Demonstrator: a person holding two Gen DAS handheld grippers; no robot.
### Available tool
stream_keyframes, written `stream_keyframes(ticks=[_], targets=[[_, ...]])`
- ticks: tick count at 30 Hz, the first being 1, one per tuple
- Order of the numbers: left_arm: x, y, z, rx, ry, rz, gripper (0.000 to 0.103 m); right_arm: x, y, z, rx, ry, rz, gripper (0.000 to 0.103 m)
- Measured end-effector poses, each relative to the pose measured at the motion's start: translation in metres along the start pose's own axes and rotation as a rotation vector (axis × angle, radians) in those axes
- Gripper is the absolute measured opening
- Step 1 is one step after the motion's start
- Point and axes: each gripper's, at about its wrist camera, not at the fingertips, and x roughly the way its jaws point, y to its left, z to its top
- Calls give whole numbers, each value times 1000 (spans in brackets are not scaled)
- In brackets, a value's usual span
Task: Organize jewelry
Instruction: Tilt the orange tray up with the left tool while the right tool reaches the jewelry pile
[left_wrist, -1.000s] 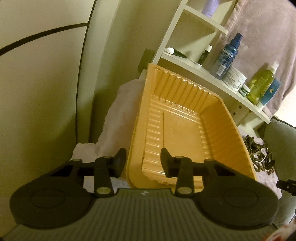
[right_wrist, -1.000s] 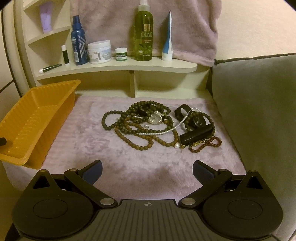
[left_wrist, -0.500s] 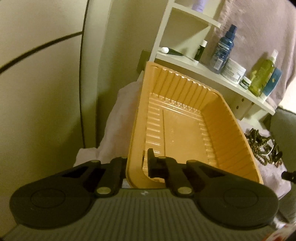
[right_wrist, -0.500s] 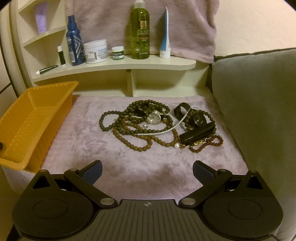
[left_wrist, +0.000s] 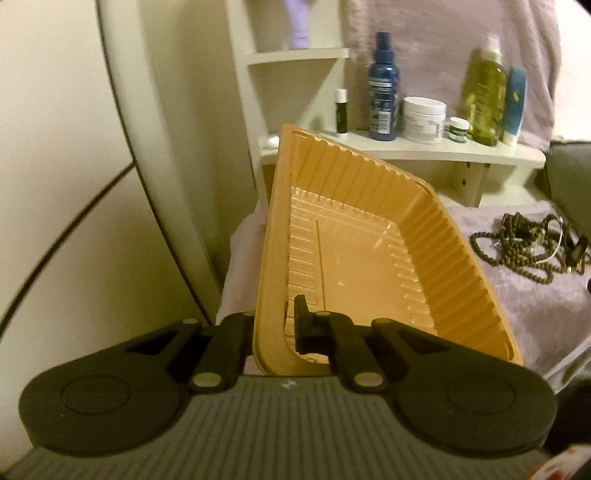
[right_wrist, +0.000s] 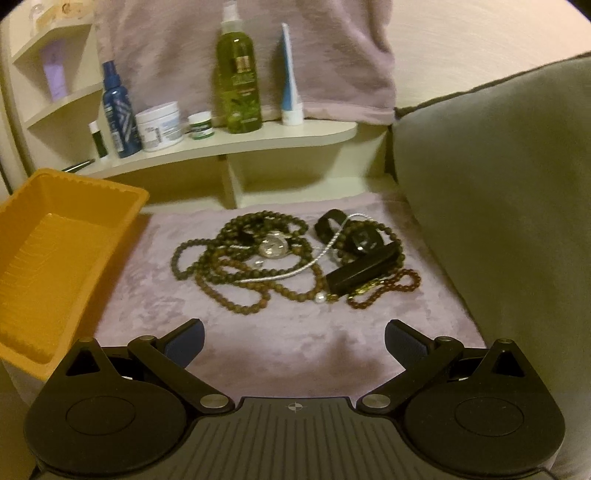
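An orange ribbed plastic tray (left_wrist: 436, 258) (right_wrist: 55, 236) is tilted up at the left of a mauve plush cloth (right_wrist: 295, 343). My left gripper (left_wrist: 273, 328) is shut on the tray's near wall, one finger inside and one outside. A tangle of jewelry (right_wrist: 291, 251) (left_wrist: 532, 243) lies in the cloth's middle: dark bead strands, a silver watch (right_wrist: 274, 246), a pearl strand, a black clasp piece (right_wrist: 362, 273) and a reddish bead bracelet (right_wrist: 391, 290). My right gripper (right_wrist: 294, 341) hangs open over the cloth, in front of the pile, with nothing between its fingers.
A cream shelf (right_wrist: 229, 147) behind the cloth carries a blue spray bottle (right_wrist: 117, 110), a white jar (right_wrist: 159, 126), a small green jar (right_wrist: 200, 125), a green bottle (right_wrist: 238, 77) and a white-blue tube (right_wrist: 291, 74). A grey cushion (right_wrist: 498, 192) borders the right side. A cream wall (left_wrist: 92, 184) stands left.
My left gripper closed on the tray's near wall, then lifted and rolled it, so the tray now tilts. My right gripper shifted slightly toward the jewelry and stays open.
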Motion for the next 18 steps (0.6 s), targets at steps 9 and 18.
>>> stream_keyframes(ticks=[9,18], targets=[[-8,-23,10,33,-17,56,6,18,-22,0,-10,-77,-2,102],[-8,-29,14,45,-8,82,6,51,-55,19,8,-94,-57,79]])
